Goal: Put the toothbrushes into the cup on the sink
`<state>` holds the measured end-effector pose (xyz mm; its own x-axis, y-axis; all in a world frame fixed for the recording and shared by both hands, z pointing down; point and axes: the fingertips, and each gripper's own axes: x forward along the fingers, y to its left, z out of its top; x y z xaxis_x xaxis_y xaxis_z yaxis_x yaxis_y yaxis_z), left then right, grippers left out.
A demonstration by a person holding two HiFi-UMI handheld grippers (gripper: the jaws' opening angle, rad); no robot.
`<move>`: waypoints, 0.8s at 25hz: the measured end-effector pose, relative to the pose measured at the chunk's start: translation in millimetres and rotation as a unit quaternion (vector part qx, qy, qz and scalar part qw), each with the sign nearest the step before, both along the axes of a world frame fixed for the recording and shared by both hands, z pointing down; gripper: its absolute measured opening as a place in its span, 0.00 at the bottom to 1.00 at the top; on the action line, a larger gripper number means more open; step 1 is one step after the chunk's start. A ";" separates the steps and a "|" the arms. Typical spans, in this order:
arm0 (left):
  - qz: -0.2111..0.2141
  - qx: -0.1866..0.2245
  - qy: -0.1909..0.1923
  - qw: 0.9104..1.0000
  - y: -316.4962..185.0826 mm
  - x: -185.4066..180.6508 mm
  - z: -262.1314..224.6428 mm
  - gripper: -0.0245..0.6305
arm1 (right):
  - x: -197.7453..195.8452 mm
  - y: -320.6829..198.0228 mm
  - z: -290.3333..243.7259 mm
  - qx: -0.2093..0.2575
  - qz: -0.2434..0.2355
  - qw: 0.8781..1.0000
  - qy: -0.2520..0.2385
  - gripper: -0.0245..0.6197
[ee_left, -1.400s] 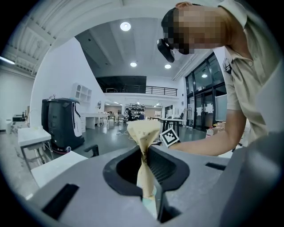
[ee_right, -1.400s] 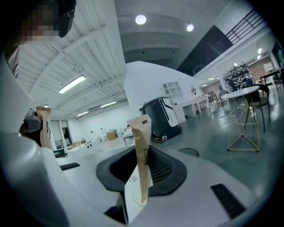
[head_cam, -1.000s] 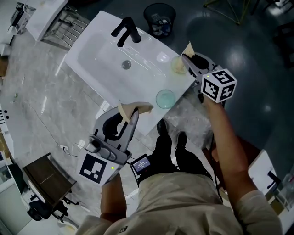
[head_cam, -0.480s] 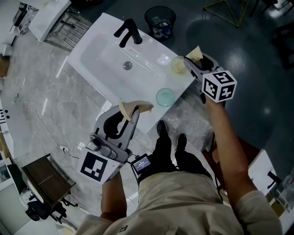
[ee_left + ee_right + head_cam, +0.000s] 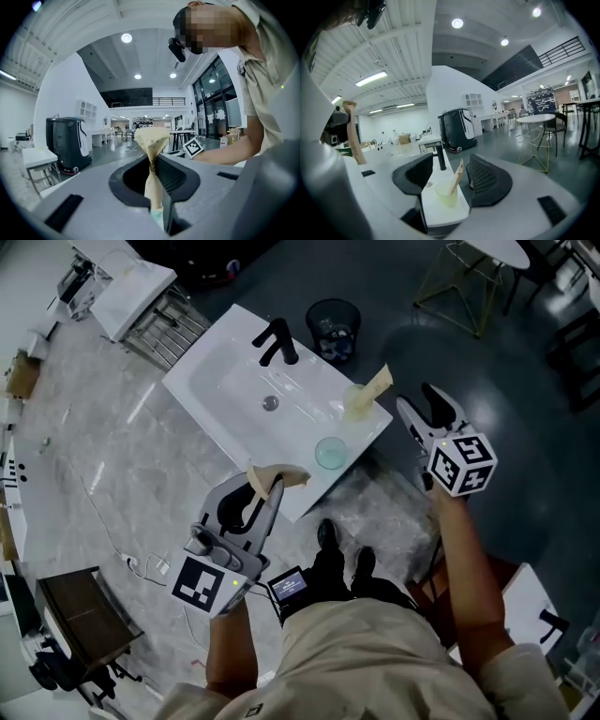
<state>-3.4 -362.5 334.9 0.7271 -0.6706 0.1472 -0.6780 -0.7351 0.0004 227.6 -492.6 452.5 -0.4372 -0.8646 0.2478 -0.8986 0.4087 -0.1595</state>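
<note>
The white sink point(image 5: 234, 390) stands where pale marble floor point(image 5: 103, 456) meets dark glossy floor point(image 5: 525, 381), with a black faucet point(image 5: 279, 341) at its far edge and a black wastebasket point(image 5: 333, 322) just behind. At the sink's right corner a yellowish cup point(image 5: 357, 401) holds one wrapped toothbrush point(image 5: 377, 383). A clear cup point(image 5: 330, 453) stands near the front edge. The right gripper point(image 5: 414, 396), just beside that corner, is opening with nothing in its jaws. The left gripper point(image 5: 264, 491) is clamped on a second wrapped toothbrush point(image 5: 279, 474) at the front edge.
</note>
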 end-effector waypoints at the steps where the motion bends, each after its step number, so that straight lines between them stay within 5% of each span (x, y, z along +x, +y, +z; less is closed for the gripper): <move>1: -0.003 0.004 0.000 1.000 6.5 0.3 -4.7 0.11 | 2.5 13.8 -12.5 0.008 -0.004 1.000 -0.003 0.41; 11: -0.016 0.037 -0.007 0.999 68.8 11.3 -40.5 0.11 | 27.3 174.5 -123.2 0.066 -0.063 0.996 -0.014 0.36; 20: -0.013 0.056 -0.002 0.998 86.9 34.6 -51.2 0.11 | 48.6 245.1 -166.0 0.110 -0.068 0.991 0.023 0.31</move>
<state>31.3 -275.5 283.7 0.7082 -0.7022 0.0733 -0.6974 -0.7119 -0.0825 276.2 -247.5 286.5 -0.5467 -0.8332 0.0823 -0.8366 0.5477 -0.0129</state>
